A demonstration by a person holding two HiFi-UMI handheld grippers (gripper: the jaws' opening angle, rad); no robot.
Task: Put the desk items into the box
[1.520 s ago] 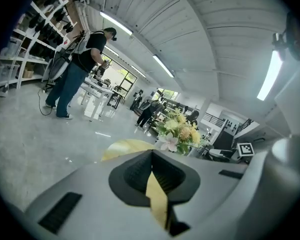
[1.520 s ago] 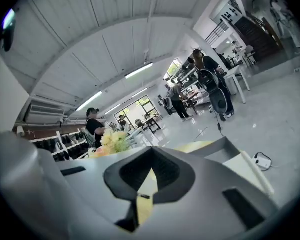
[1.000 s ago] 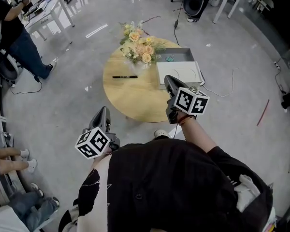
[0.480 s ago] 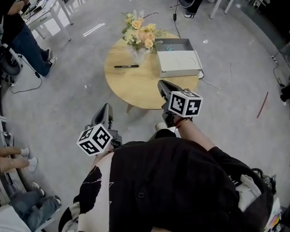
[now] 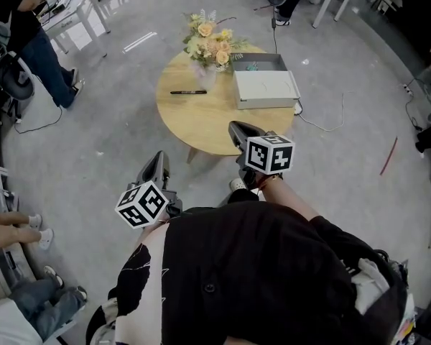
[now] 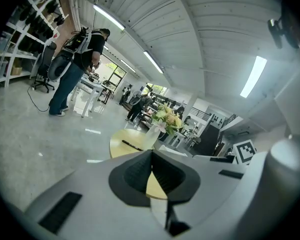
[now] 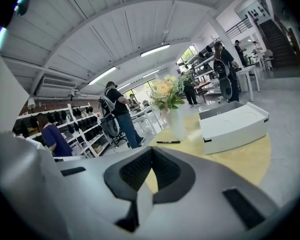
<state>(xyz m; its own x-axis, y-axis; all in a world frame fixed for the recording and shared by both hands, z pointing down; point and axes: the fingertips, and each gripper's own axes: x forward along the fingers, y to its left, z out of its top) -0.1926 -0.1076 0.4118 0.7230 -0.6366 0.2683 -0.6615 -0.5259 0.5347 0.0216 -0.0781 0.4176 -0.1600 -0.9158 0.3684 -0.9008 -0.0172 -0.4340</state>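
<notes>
Wooden round table (image 5: pixel 201 124) seen from above, with two hand-held grippers near its closest edge.
The left gripper (image 5: pixel 156 161) and right gripper (image 5: pixel 237 128) both have their jaws pressed together on nothing. A black pen (image 5: pixel 188 92) lies on the table, left of a white box (image 5: pixel 266 88), with a vase of flowers (image 5: pixel 212 45) behind them.

Seen from the head view, the right gripper (image 5: pixel 235 128) is covering part of the near edge of the round bench (image 5: pixel 194 117). Small teal things (image 5: pixel 253 67) are lying in the grey box (image 5: pixel 267 62), too small to identify. Whether the white lid (image 5: pixel 266 88) is overlapping the box or lying just beside it is unclear. Flowers (image 5: pixel 212 45) are hiding most of their vase (image 5: pixel 205 77). The top-left corner is cutting off a standing person (image 5: pixel 29 42).
</notes>
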